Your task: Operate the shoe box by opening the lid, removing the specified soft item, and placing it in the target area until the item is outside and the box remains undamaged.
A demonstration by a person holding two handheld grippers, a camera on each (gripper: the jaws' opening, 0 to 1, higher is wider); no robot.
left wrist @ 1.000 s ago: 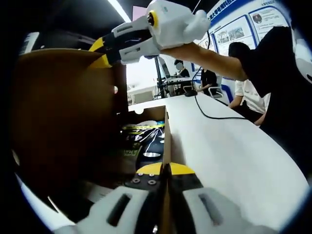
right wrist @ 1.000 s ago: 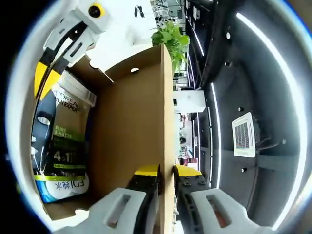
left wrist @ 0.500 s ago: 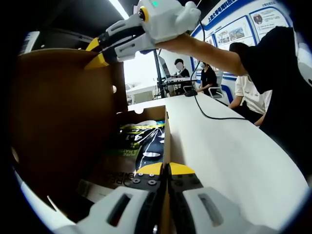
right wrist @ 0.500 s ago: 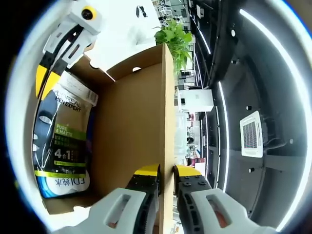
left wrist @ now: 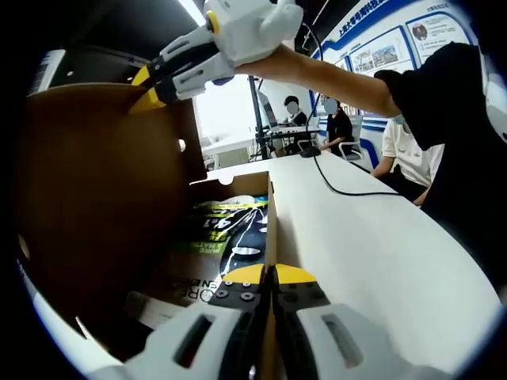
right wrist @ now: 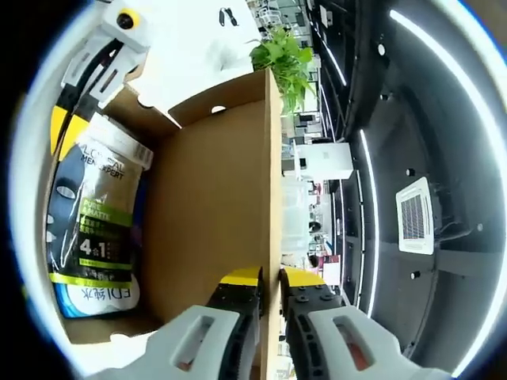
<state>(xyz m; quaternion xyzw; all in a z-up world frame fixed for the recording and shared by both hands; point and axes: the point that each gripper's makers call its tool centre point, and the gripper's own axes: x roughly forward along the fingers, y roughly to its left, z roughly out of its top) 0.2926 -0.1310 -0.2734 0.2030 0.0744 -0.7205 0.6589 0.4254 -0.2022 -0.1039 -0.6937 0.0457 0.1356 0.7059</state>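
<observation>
Box: a brown cardboard shoe box (left wrist: pixel 238 186) stood open on a white table (left wrist: pixel 380 253), with its lid (left wrist: pixel 95 206) raised upright on the left in the left gripper view.
Lid: in the right gripper view the lid (right wrist: pixel 210 198) appeared as a broad brown panel with a small round hole near its far edge.
Left gripper: the left gripper (left wrist: pixel 268 281) had its yellow-tipped jaws closed together on the box's near right wall, the cardboard edge running up between them.
Left gripper, other view: in the right gripper view the left gripper (right wrist: pixel 67 127) came in at the upper left, at the box's edge.
Right gripper: the right gripper (right wrist: pixel 269 277) had its jaws pinched on the lid's free edge, which ran straight up between the yellow tips.
Right gripper, other view: in the left gripper view the right gripper (left wrist: pixel 146 79) sat at the lid's top edge, held by a person's hand (left wrist: pixel 273 43) with a bare forearm.
Soft item: a dark printed pouch (right wrist: pixel 87 222) with green and white bands lay flat inside the box.
Soft item, left view: the pouch (left wrist: pixel 226 237) lay on the box floor, just beyond the left gripper's jaws.
Table: a black cable (left wrist: pixel 348 186) trailed over the far part of the table.
Background: seated people (left wrist: pixel 341 127) were far off at desks, and a green plant (right wrist: pixel 281 59) showed past the lid's far corner.
</observation>
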